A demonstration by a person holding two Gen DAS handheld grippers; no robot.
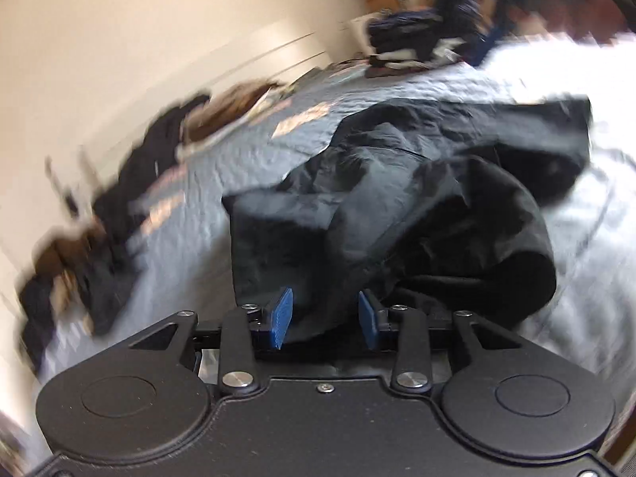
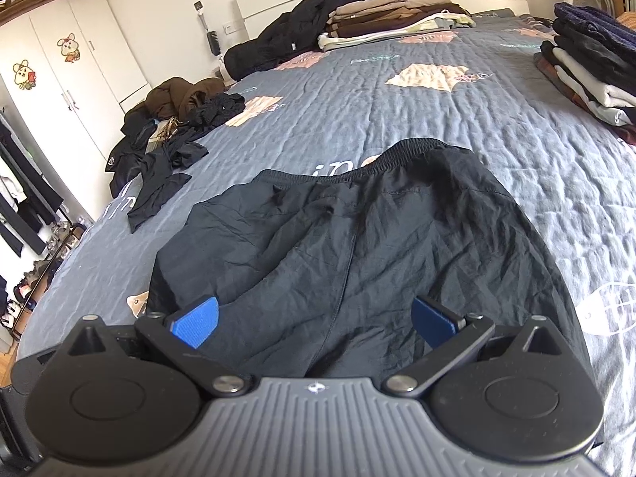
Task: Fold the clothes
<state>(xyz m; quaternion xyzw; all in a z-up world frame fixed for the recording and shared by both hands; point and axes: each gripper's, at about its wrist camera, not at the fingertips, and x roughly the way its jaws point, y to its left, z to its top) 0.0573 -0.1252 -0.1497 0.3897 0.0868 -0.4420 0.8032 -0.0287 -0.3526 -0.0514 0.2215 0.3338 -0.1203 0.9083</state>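
Note:
Black shorts (image 2: 338, 246) lie spread on the grey-blue quilt (image 2: 397, 111), their elastic waistband (image 2: 397, 151) at the far side. My right gripper (image 2: 314, 320) hovers over the near hem, open wide, its blue pads (image 2: 196, 320) off the cloth. The left wrist view is blurred and tilted. There the same black shorts (image 1: 417, 198) are bunched in a heap, and a fold of them lies in the gap of my left gripper (image 1: 325, 318). Its blue pads (image 1: 283, 316) stand apart and do not seem to press the cloth.
Folded stacks sit at the headboard (image 2: 397, 16) and along the right edge (image 2: 588, 63). Loose dark and brown clothes (image 2: 175, 127) are piled at the left edge, with a black coat (image 2: 286, 35) behind. A white wardrobe (image 2: 71, 71) stands beyond the bed's left side.

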